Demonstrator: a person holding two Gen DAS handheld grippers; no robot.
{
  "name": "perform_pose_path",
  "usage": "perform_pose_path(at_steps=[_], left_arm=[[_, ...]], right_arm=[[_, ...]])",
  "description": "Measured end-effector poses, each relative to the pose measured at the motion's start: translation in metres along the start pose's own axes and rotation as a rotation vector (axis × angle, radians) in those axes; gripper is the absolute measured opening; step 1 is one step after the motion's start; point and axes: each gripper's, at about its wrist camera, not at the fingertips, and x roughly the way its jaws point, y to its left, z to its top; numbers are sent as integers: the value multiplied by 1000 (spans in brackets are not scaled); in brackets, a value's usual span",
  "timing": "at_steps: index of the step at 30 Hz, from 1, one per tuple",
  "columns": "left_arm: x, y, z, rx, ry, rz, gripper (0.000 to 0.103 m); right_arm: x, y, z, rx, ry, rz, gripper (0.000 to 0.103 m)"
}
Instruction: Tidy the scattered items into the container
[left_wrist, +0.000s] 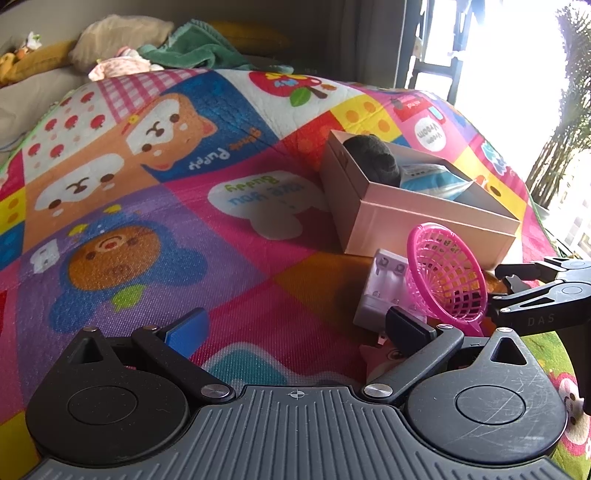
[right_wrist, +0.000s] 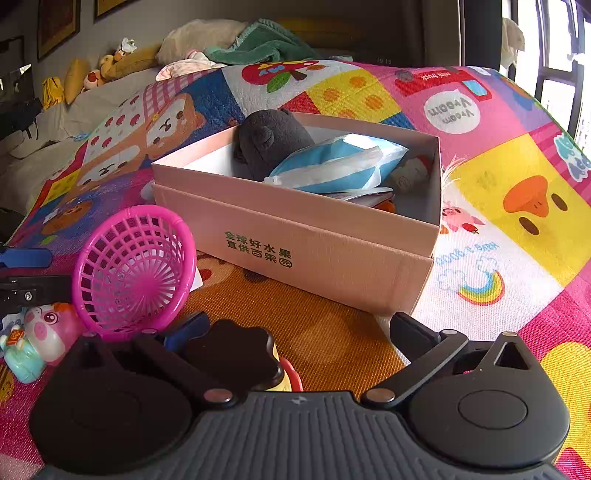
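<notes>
Both your grippers sit low before the cardboard box (right_wrist: 325, 258).
Left gripper (left_wrist: 295, 332) fingers wide; right gripper (right_wrist: 295, 332) wide, empty.

Your left gripper (left_wrist: 295, 328) hangs spread wide over the play mat (left_wrist: 221, 229), with the pink basket (left_wrist: 447, 277) at two o'clock, just before the cardboard box (left_wrist: 406, 221).

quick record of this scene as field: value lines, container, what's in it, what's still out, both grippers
container: open pink box on play mat
inside: dark plush, blue-white packet
still out: pink basket, pig toy, white tray, dark-topped toy
left gripper: open, empty
right gripper: open, dark-topped toy between fingers, ungripped
</notes>
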Motion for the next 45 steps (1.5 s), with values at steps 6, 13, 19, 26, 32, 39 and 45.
perform_pose_path(at_steps=[6, 13, 19, 26, 32, 39, 45], left_arm=[[-1, 0, 0, -2, -7, -2, 103], [-6, -3, -1, 29, -31, -31, 103], [-8, -11, -2, 77, -51, -33, 103], [-18, -27, -8, 171, -54, -135, 103], [-32, -47, -16, 260, -27, -265, 103], [-51, -49, -31, 296, -31, -289, 103], [-67, -42, -45, 326, -15, -326, 103]], right_arm=[[0, 0, 0, 0, 0, 0, 103], [0, 0, 0, 0, 0, 0, 103], [0, 1, 0, 0, -1, 0, 103], [0, 2, 6, 20, 53, -13, 103], [-31, 8, -12, 59, 134, -44, 103], [-66, 23, -45, 79, 104, -86, 103], [-73, 28, -53, 94, 54, -109, 103]])
